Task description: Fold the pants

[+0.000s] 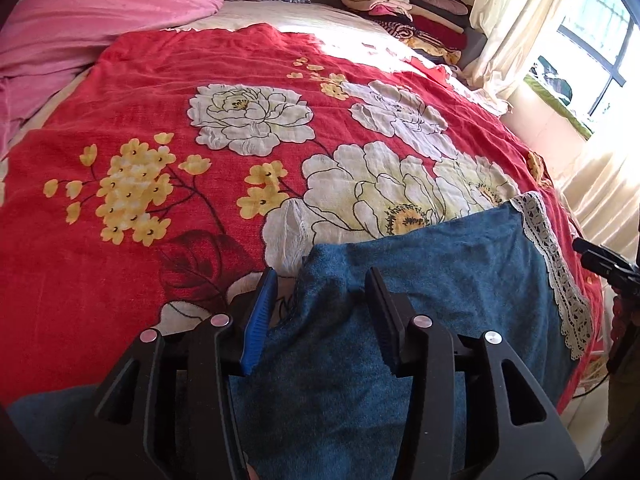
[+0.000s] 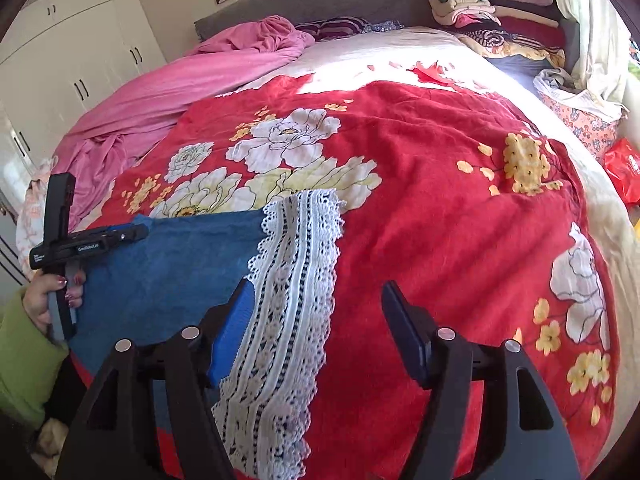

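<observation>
The blue pants [image 1: 432,280] lie flat on the red flowered blanket [image 1: 160,264] at the near edge of the bed. A white lace trim [image 1: 560,276] runs along their right side. My left gripper [image 1: 322,280] is open over the pants' left corner, with blue cloth between its fingers. In the right wrist view the pants [image 2: 172,264] lie at the left and the lace trim [image 2: 292,288] runs down the middle. My right gripper [image 2: 318,292] is open over the lace trim and the blanket [image 2: 440,216]. The left gripper [image 2: 134,233] shows from the side, held by a hand.
A pink sheet [image 2: 160,96] is bunched at the bed's far left. Stacks of folded clothes [image 2: 492,12] stand at the far right by the headboard. A red bag [image 2: 624,168] lies at the right. Curtains and a window [image 1: 592,40] are on the right, white wardrobes [image 2: 60,52] on the left.
</observation>
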`<state>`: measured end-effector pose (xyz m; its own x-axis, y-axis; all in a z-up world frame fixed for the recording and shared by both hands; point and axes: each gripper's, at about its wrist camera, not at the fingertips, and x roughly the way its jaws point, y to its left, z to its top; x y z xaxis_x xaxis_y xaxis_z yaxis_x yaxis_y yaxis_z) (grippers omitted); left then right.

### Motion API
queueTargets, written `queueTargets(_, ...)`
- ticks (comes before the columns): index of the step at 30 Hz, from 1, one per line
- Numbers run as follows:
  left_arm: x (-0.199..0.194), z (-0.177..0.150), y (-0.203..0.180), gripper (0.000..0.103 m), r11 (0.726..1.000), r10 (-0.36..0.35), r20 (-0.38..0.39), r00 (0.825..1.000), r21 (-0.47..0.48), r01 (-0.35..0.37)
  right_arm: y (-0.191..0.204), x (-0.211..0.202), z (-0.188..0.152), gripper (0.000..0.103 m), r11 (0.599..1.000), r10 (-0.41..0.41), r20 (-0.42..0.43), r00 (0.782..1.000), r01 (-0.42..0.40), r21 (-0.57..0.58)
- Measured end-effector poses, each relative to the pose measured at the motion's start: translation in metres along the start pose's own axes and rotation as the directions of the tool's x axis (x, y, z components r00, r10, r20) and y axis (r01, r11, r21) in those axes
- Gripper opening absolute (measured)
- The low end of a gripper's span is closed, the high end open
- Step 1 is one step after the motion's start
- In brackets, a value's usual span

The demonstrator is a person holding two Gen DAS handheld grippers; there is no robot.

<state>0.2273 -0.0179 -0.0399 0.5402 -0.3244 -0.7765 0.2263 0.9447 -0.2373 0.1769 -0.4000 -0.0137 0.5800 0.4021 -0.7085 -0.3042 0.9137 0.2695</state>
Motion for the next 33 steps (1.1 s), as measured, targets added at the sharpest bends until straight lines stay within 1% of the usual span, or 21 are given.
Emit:
queueTargets(4, -0.016, -0.007, -0.004, 0.039, 1.0, -0.01, 0.017, 1.0, -0.018, 0.01, 0.006, -0.01, -0.023, 0.064, 0.999, 0.033, -0.013, 0.999, -0.032, 0.031)
queueTargets(9, -0.037, -0.017, -0.02, 0.041, 1.0, -0.014, 0.043, 0.999, 0.006, 0.014, 0.01, -0.015, -0.047, 0.064, 0.993, 0.087, -0.024, 0.996, -0.085, 0.076)
queueTargets(12, -0.045, -0.027, -0.028, 0.043, 1.0, -0.026, 0.055, 0.998, 0.017, 0.025, 0.01, -0.016, -0.055, 0.064, 0.99, 0.105, -0.025, 0.994, -0.102, 0.101)
queueTargets(15, -0.049, -0.04, -0.035, 0.044, 0.999, -0.04, 0.049, 0.998, 0.021, 0.039, 0.01, -0.015, -0.061, 0.065, 0.984, 0.131, -0.03, 0.991, -0.127, 0.123)
queueTargets(18, -0.052, -0.049, -0.043, 0.046, 0.999, -0.035, 0.047, 0.998, 0.04, 0.033, 0.009, -0.01, -0.064, 0.066, 0.98, 0.142, -0.033, 0.989, -0.136, 0.145)
queueTargets(21, -0.054, -0.055, -0.051, 0.048, 0.998, -0.04, 0.047, 0.998, 0.047, 0.038, 0.009, -0.006, -0.068, 0.065, 0.97, 0.174, -0.028, 0.984, -0.166, 0.177)
queueTargets(23, -0.052, -0.06, -0.055, 0.049, 0.998, -0.042, 0.041, 0.998, 0.051, 0.04, 0.013, -0.002, -0.068, 0.048, 0.97, 0.186, -0.047, 0.981, -0.176, 0.169)
queueTargets(24, -0.051, -0.063, -0.058, 0.05, 0.998, -0.036, 0.036, 0.999, 0.056, 0.034, 0.015, 0.001, -0.069, 0.029, 0.969, 0.2, -0.071, 0.977, -0.187, 0.161)
queueTargets(25, -0.049, -0.065, -0.06, 0.05, 0.998, -0.026, 0.03, 0.999, 0.065, 0.024, 0.016, 0.003, -0.07, 0.025, 0.969, 0.203, -0.092, 0.975, -0.187, 0.16)
queueTargets(26, -0.047, -0.068, -0.063, 0.05, 0.997, -0.012, 0.024, 1.0, 0.076, 0.011, 0.016, 0.002, -0.071, 0.023, 0.968, 0.202, -0.09, 0.975, -0.185, 0.169)
queueTargets(27, -0.045, -0.07, -0.064, 0.05, 0.996, 0.001, 0.018, 1.0, 0.087, -0.003, 0.015, 0.0, -0.071, 0.02, 0.966, 0.206, -0.083, 0.975, -0.189, 0.175)
queueTargets(28, -0.043, -0.073, -0.066, 0.05, 0.995, 0.028, 0.01, 1.0, 0.1, -0.028, 0.015, -0.004, -0.07, 0.018, 0.968, 0.201, -0.076, 0.977, -0.186, 0.171)
queueTargets(30, -0.04, -0.076, -0.066, 0.05, 0.991, 0.072, -0.001, 0.997, 0.117, -0.072, 0.022, -0.013, -0.069, 0.017, 0.976, 0.183, -0.068, 0.981, -0.173, 0.13)
queueTargets(33, -0.039, -0.08, -0.061, 0.05, 0.987, 0.107, -0.012, 0.994, 0.121, -0.105, 0.025, -0.027, -0.07, 0.017, 0.984, 0.162, -0.056, 0.985, -0.156, 0.088)
